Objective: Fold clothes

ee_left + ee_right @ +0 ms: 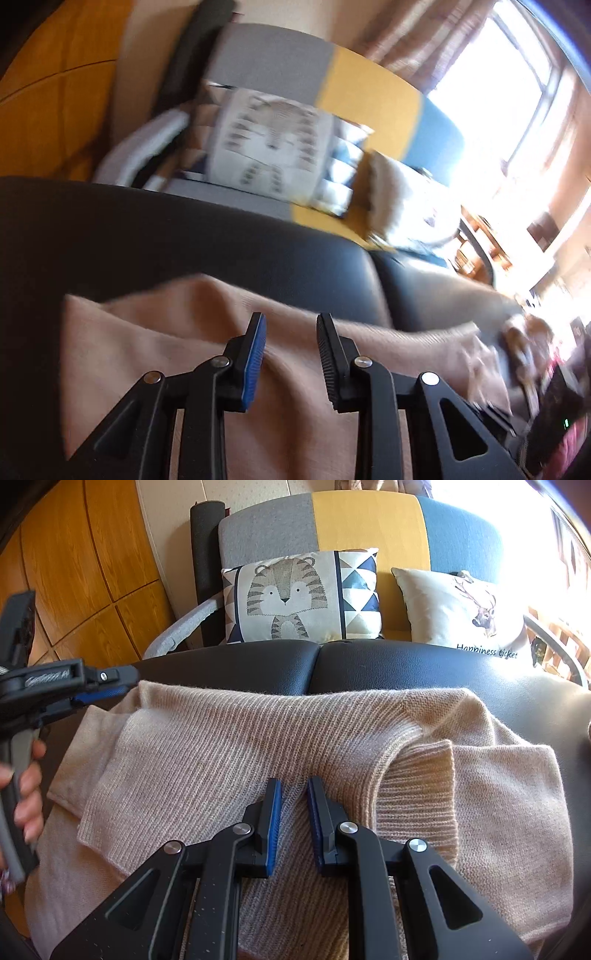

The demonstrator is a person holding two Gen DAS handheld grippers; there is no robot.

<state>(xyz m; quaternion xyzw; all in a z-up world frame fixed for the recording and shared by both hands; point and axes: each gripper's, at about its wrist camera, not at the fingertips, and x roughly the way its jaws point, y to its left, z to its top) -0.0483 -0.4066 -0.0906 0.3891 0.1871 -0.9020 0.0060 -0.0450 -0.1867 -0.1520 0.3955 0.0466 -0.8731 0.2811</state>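
The sweater (280, 738) lies spread on the black bench (388, 664), long axis running left-right, its left part already folded in. R gripper (293, 794) sits low over the middle, nearer the collar, tilted down, fingers a bit apart w/ knit between them, though whether they pinch it I can't tell. L gripper (291, 332) hangs off the bench's left edge, fingers apart, nothing held.

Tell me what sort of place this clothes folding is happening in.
Most likely a home living room. A grey, yellow and blue upholstered sofa holds a tiger-print cushion and a cream deer-print cushion, with a curtained sunny window beside it. The beige knitted sweater lies on a black leather seat.
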